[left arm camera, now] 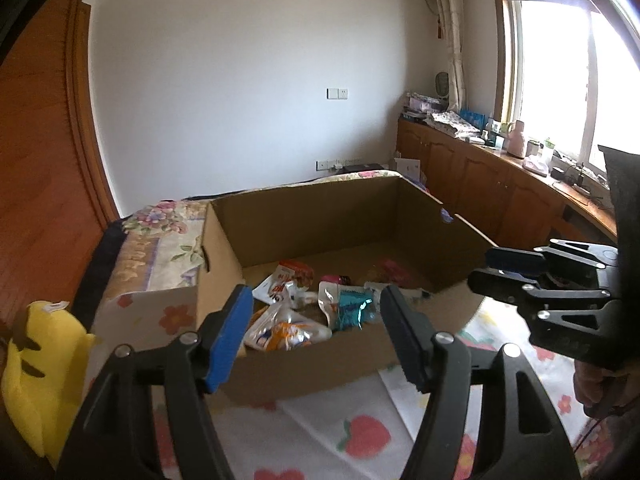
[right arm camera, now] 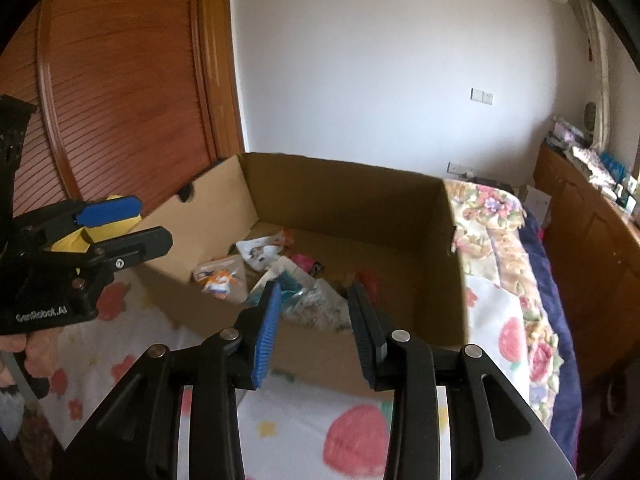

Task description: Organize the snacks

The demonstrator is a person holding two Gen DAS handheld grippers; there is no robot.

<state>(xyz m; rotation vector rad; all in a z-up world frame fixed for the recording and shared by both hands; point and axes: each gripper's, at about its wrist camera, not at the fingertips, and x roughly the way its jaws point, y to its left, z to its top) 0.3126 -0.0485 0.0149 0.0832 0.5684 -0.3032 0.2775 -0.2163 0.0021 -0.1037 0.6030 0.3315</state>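
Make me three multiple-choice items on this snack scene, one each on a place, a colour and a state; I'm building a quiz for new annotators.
1. Where do the snack packets lie?
A. Inside the cardboard box
B. On the wooden cabinet
C. On the strawberry blanket

2. What colour is the plush toy beside the box?
A. Green
B. Yellow
C. Purple

3. How do the two grippers stand?
A. Both shut on packets
B. Left open, right shut on a packet
C. Both open and holding nothing

Answers:
1. A: the snack packets sit on the floor of the cardboard box.
2. B: the plush toy left of the box is yellow.
3. C: the left gripper and the right gripper each show fingers spread apart with nothing between them.
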